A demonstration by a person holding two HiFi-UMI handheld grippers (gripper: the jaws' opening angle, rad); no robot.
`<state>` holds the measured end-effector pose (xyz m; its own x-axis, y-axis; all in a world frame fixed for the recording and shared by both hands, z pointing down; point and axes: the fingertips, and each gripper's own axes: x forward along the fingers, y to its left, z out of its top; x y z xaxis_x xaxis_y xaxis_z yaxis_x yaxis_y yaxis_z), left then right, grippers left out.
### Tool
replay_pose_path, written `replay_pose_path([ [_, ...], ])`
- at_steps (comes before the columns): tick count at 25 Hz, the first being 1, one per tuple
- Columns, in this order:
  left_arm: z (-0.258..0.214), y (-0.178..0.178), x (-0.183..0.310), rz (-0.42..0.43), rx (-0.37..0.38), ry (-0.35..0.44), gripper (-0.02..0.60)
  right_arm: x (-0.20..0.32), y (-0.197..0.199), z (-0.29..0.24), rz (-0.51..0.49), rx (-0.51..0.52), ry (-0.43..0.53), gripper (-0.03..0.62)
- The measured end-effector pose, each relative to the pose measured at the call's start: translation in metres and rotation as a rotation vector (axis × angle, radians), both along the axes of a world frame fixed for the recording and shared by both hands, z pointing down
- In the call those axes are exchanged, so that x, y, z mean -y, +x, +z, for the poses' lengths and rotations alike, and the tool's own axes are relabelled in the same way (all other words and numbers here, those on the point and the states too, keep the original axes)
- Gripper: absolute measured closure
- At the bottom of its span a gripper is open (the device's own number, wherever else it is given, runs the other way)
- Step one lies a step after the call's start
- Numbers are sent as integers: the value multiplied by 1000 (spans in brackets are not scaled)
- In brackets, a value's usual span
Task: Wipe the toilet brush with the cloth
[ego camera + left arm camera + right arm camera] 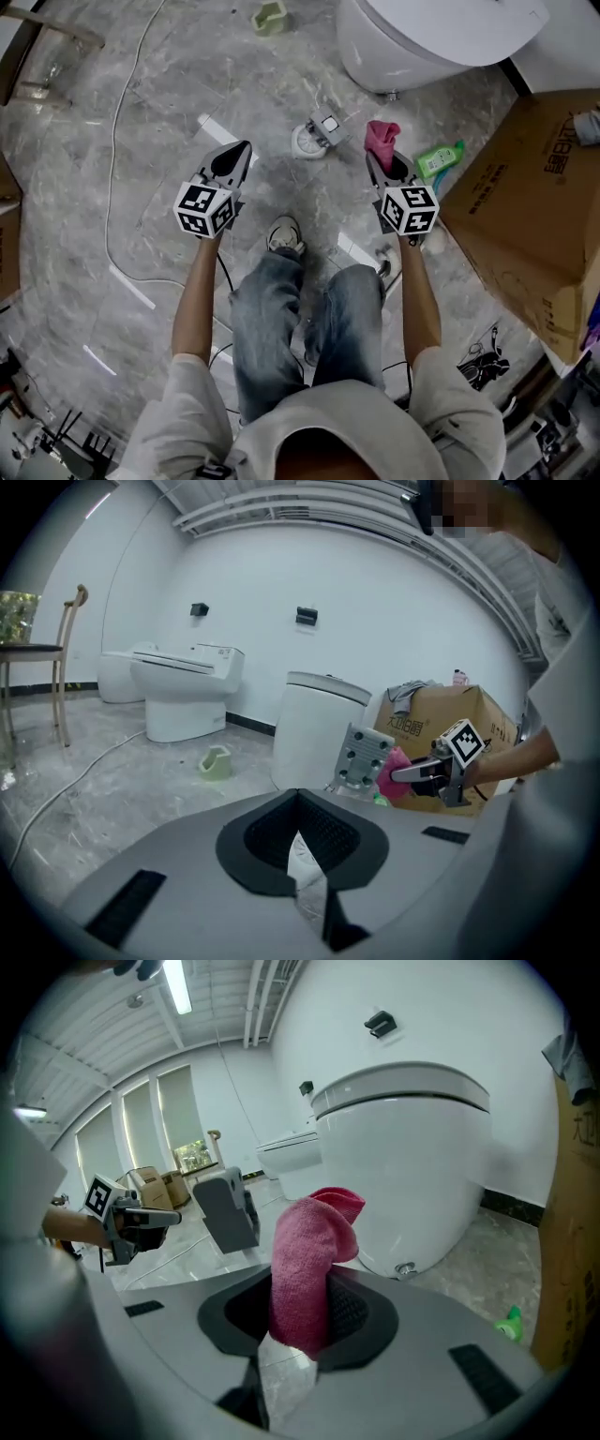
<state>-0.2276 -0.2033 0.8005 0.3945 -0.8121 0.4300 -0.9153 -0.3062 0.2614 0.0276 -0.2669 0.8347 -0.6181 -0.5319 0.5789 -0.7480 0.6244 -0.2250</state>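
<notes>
The toilet brush [317, 133] stands on the floor in a round white base with a grey block on top; the block also shows in the left gripper view [364, 757] and the right gripper view [230, 1208]. My right gripper [374, 161] is shut on a pink cloth [382, 134], just right of the brush. The cloth [309, 1251] sticks up from between the jaws of the right gripper [305, 1288]. My left gripper [241, 150] hovers left of the brush, shut with nothing in it; its jaws [298, 806] meet tip to tip.
A white toilet [422, 37] stands behind the brush. A cardboard box [525, 206] lies at the right with a green bottle [439, 159] by it. A green holder [270, 17] and a white cable [117, 141] lie on the marble floor. My shoe [284, 234] is below.
</notes>
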Motion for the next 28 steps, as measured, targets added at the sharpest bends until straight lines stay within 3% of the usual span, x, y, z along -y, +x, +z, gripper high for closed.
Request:
replay_pose_path([
  [8,-53,2,-45,-72,-80,-141,563,-34,9,-86,3,-62,-92,476],
  [16,-170,16,-62,-116,-157,-168,563,-51,18,-209,1,-98,-89,476],
  [28,-367,30,-52,-57,-67,-115,563,-37,36,-413,99,-16,50,477],
])
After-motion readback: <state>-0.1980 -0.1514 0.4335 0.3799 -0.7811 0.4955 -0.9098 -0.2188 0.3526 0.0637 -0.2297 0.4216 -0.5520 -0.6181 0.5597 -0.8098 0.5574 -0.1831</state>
